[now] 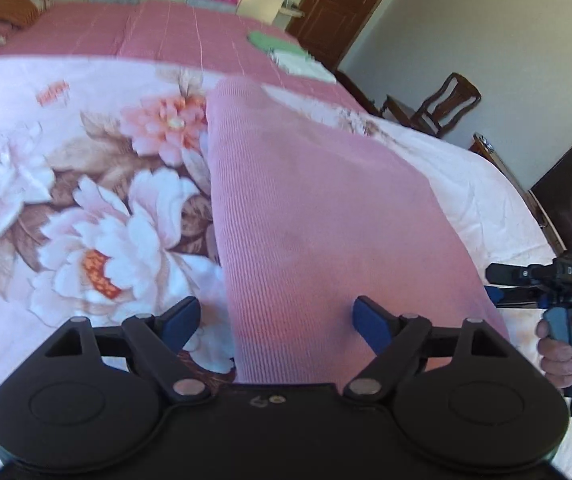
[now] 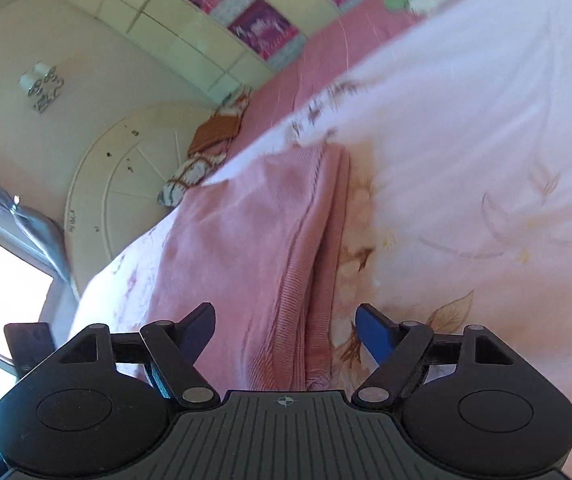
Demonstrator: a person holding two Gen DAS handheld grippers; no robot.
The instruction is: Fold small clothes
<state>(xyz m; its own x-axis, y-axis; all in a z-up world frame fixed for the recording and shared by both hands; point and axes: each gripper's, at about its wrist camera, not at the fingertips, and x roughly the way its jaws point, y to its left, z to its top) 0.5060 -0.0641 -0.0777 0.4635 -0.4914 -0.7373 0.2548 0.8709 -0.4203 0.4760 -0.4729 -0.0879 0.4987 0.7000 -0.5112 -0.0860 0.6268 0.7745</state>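
Observation:
A pink ribbed garment (image 1: 318, 216) lies folded in a long strip on a floral bedspread (image 1: 85, 184). My left gripper (image 1: 277, 320) is open just above the garment's near end, its blue fingertips (image 1: 370, 320) spread over the cloth and holding nothing. My right gripper (image 2: 286, 328) is open over the garment's layered right edge (image 2: 310, 264), also empty. The right gripper with the hand holding it also shows at the right edge of the left wrist view (image 1: 558, 280), beside the garment's near right corner.
A pink checked sheet (image 1: 189, 36) covers the far part of the bed. Folded green and white clothes (image 1: 290, 56) lie at its far right edge. Pillows (image 1: 1, 16) sit at the far left. A wooden chair (image 1: 438, 108) and a door stand beyond the bed.

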